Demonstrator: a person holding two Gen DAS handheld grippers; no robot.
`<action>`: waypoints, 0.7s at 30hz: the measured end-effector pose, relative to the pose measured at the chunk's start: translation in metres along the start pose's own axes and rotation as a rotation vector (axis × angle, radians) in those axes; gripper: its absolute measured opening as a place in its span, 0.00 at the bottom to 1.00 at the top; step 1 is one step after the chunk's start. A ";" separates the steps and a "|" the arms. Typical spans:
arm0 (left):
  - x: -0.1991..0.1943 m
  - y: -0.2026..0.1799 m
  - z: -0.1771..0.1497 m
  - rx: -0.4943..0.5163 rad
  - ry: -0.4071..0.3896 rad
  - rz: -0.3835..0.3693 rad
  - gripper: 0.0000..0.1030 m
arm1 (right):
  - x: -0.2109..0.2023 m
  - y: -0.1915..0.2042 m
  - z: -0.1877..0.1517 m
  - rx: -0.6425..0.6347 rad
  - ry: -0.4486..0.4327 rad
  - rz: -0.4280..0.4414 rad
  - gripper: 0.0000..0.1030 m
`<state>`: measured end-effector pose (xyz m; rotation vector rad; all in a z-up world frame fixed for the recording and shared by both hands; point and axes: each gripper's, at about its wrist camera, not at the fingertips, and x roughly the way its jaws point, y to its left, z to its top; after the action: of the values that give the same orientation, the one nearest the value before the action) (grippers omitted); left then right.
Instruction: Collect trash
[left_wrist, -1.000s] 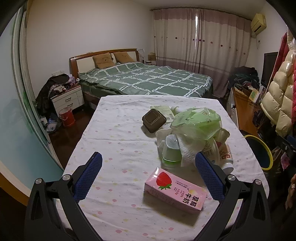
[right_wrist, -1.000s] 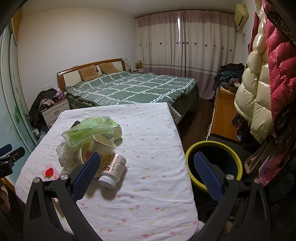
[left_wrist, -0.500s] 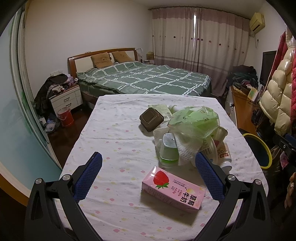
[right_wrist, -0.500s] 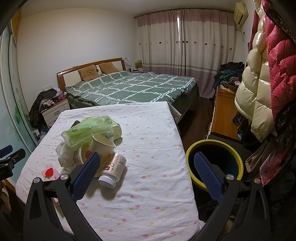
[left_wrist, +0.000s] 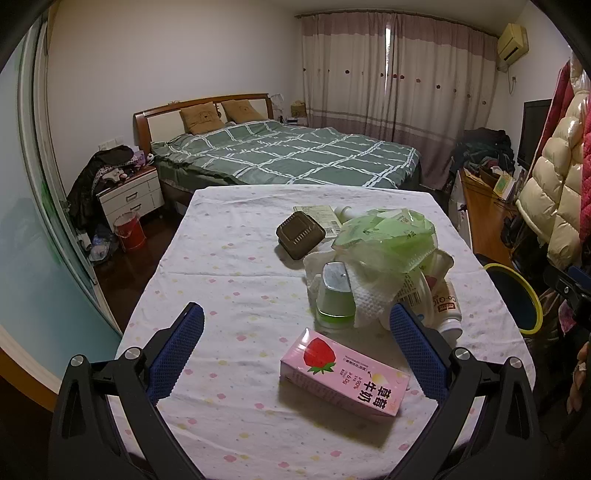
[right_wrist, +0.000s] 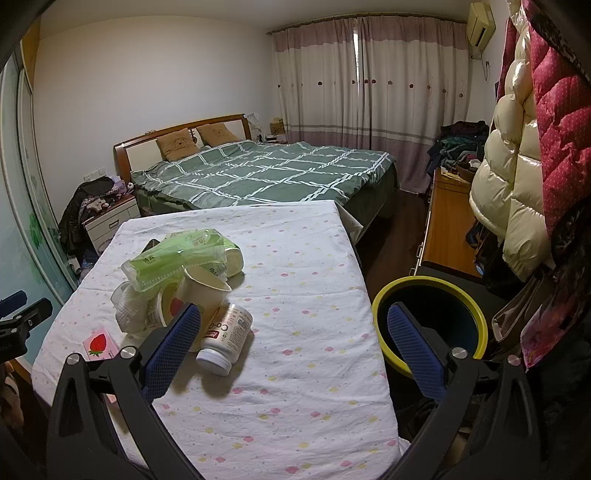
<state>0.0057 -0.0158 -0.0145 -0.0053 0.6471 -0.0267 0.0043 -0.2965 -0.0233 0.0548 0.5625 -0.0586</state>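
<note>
Trash pile beside the pink strawberry milk carton (left_wrist: 345, 373): your left hand-held gripper (left_wrist: 295, 347) hangs spread; straddle the carton's narrow sides squarely.

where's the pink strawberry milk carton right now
In the left wrist view the pink strawberry milk carton lies flat on the table, nearest the camera, just before the trash pile.
</note>
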 end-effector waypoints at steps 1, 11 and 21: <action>0.000 0.000 0.000 0.000 0.000 0.000 0.96 | 0.000 0.000 0.000 0.000 0.000 0.001 0.94; 0.000 -0.001 0.000 0.000 -0.001 0.001 0.96 | 0.001 0.000 -0.001 0.002 0.003 0.001 0.94; 0.001 0.000 0.000 0.000 0.003 -0.001 0.96 | 0.002 0.000 -0.001 0.003 0.004 0.001 0.94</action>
<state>0.0062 -0.0158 -0.0152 -0.0060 0.6498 -0.0276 0.0054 -0.2965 -0.0249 0.0578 0.5666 -0.0586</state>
